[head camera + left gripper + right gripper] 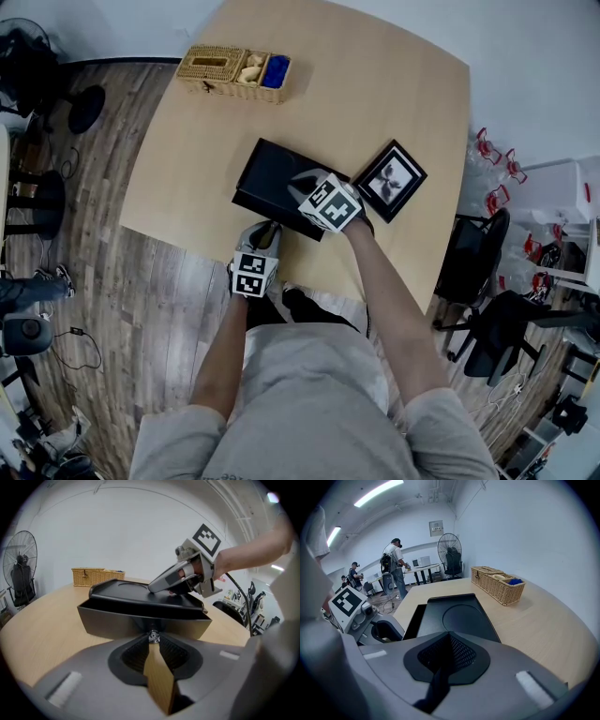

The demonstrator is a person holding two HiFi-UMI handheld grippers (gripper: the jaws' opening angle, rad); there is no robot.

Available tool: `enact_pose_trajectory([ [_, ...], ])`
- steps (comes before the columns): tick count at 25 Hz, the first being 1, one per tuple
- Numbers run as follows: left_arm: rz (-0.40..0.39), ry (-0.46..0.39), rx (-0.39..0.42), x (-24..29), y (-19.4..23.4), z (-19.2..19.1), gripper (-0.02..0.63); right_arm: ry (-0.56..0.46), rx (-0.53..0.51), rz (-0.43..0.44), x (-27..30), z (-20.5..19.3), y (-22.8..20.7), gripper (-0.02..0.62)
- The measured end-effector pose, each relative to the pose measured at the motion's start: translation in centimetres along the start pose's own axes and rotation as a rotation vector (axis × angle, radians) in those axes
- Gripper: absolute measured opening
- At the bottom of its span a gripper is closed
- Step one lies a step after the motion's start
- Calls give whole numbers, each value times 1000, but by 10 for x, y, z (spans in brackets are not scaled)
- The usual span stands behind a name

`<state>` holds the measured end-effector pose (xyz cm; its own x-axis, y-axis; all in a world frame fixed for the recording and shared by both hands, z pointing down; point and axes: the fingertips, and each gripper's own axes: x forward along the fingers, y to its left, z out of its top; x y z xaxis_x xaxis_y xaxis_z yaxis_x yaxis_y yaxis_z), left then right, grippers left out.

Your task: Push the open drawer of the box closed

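Light wood tabletop (403,94), workshop-type room. Head view: the black box (272,173) sits near the front edge, and a picture frame (389,180) is just beside it. The right tool (302,178) rests on top of the box, with the left tool (269,230) at its near side.

Left gripper view: tips pinched together, empty. The open drawer (140,620) is dead ahead, its wide front running crosswise.

Right gripper view: also closed on nothing.

I'd say the left tool is lined up for a straight shove.
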<state>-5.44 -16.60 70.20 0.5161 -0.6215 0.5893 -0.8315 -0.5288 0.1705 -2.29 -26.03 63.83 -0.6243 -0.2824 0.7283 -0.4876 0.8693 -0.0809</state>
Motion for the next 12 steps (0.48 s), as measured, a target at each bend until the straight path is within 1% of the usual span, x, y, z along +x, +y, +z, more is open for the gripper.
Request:
enact_pose_trajectory([
  [12, -4, 4, 6, 10, 2, 6, 126, 0, -3, 0, 0, 0, 1, 2],
])
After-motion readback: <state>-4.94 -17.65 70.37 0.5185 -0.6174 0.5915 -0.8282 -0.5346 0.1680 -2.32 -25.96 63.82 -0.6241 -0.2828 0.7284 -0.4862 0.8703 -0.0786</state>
